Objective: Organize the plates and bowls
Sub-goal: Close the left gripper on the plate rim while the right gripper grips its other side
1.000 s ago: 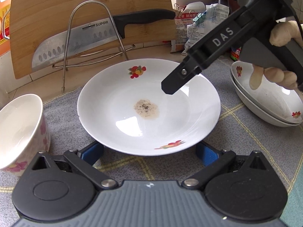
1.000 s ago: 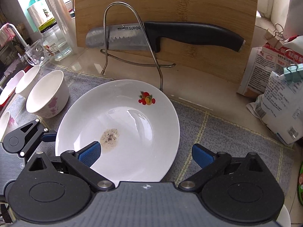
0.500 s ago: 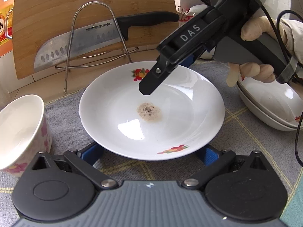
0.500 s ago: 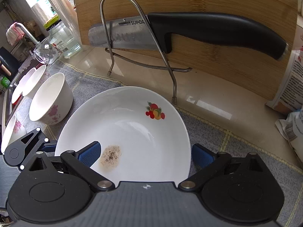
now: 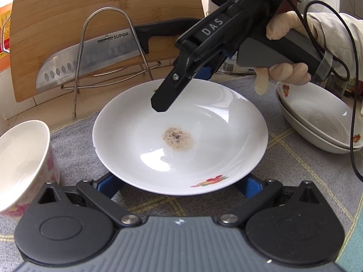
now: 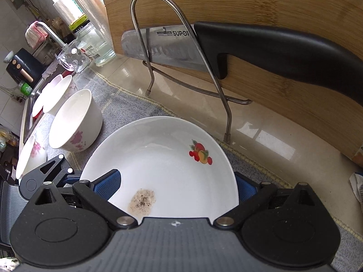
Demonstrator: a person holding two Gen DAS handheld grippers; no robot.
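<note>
Plate (image 5: 215,140), white with a brown stain in its middle, sits on the grey cloth (image 5: 74,136) on the desk, in front of the knife (image 5: 90,56) rack. Both grippers stand spread: the left gripper (image 5: 180,182) straddles the plate's near edge, the right gripper (image 6: 177,182) comes in over the far rim, one finger above the dish. Stacked plates (image 5: 317,122) lie to the right, a bowl (image 5: 22,158) to the left.

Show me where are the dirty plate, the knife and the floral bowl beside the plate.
dirty plate (image 5: 140,136): left wrist view, on its bare white inside, left of the stain.
knife (image 6: 272,52): right wrist view, on the black handle.
floral bowl (image 6: 77,122): right wrist view, on its outer wall.
</note>
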